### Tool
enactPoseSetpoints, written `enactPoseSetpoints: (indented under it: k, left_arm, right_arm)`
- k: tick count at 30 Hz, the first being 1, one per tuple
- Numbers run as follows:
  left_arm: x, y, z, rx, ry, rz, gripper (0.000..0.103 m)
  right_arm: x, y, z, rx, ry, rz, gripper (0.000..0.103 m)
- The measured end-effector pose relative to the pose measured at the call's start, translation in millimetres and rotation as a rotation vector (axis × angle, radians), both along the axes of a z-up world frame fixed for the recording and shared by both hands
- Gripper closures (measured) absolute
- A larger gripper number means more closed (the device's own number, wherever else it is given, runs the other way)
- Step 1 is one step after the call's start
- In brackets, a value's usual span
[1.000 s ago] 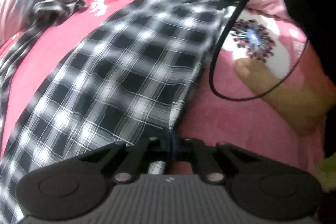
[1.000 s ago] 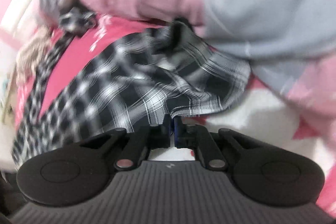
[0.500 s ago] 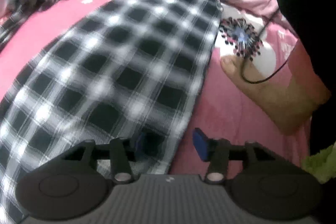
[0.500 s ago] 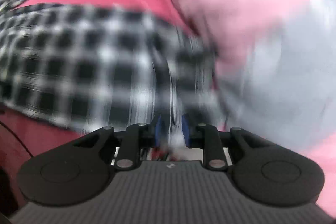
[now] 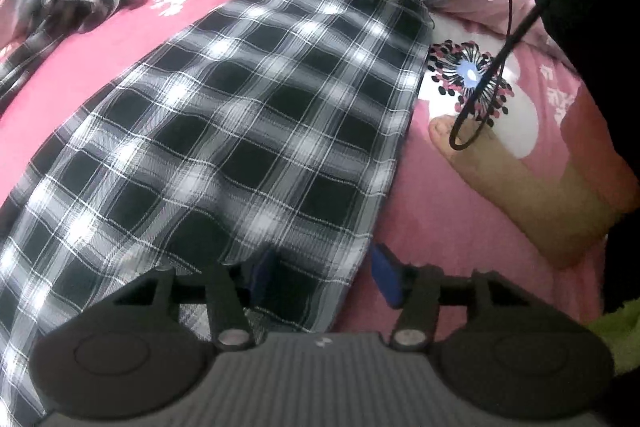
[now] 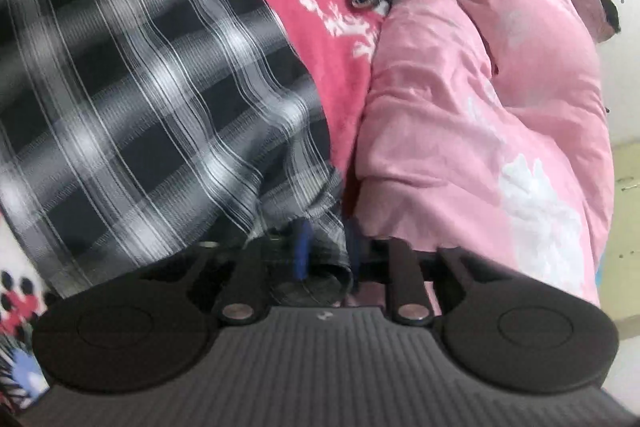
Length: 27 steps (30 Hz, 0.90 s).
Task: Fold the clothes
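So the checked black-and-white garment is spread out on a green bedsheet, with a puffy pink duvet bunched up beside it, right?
Not quite: the bedsheet is pink, not green, as the left wrist view shows. The rest holds: the checked black-and-white garment is spread out on it, and a puffy pink duvet is bunched up beside it.

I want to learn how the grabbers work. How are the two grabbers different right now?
The left gripper stands open, its blue pads apart over the checked cloth's near edge. The right gripper is shut, pinching the cloth's bunched far corner beside the pink quilt. Both are black with blue pads.
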State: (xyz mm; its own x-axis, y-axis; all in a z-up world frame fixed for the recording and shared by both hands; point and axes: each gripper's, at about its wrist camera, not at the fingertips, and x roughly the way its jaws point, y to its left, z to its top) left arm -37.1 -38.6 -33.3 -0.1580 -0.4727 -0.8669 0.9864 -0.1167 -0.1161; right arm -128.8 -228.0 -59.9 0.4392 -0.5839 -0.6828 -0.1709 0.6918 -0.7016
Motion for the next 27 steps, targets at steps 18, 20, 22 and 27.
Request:
enactPoseSetpoints:
  k: [18, 20, 22, 27]
  left_arm:
    - [-2.4, -1.9, -5.7, 0.003, 0.000, -0.018, 0.042]
    - [-3.1, -2.4, -5.7, 0.005, -0.002, -0.016, 0.041]
    - [-3.6, -3.2, -6.1, 0.005, -0.002, -0.018, 0.039]
    - [-6.0, -4.9, -7.1, 0.007, -0.014, -0.029, 0.038]
  right_arm:
    - [-3.4, 2.4, -10.0, 0.054, -0.005, 0.008, 0.073]
    - [-0.4, -5.5, -6.8, 0.053, -0.028, -0.022, 0.094]
    - [0.6, -8.5, 1.4, 0.054, -0.058, -0.042, 0.098]
    - [-2.7, -5.7, 13.6, -0.037, -0.118, -0.023, 0.100]
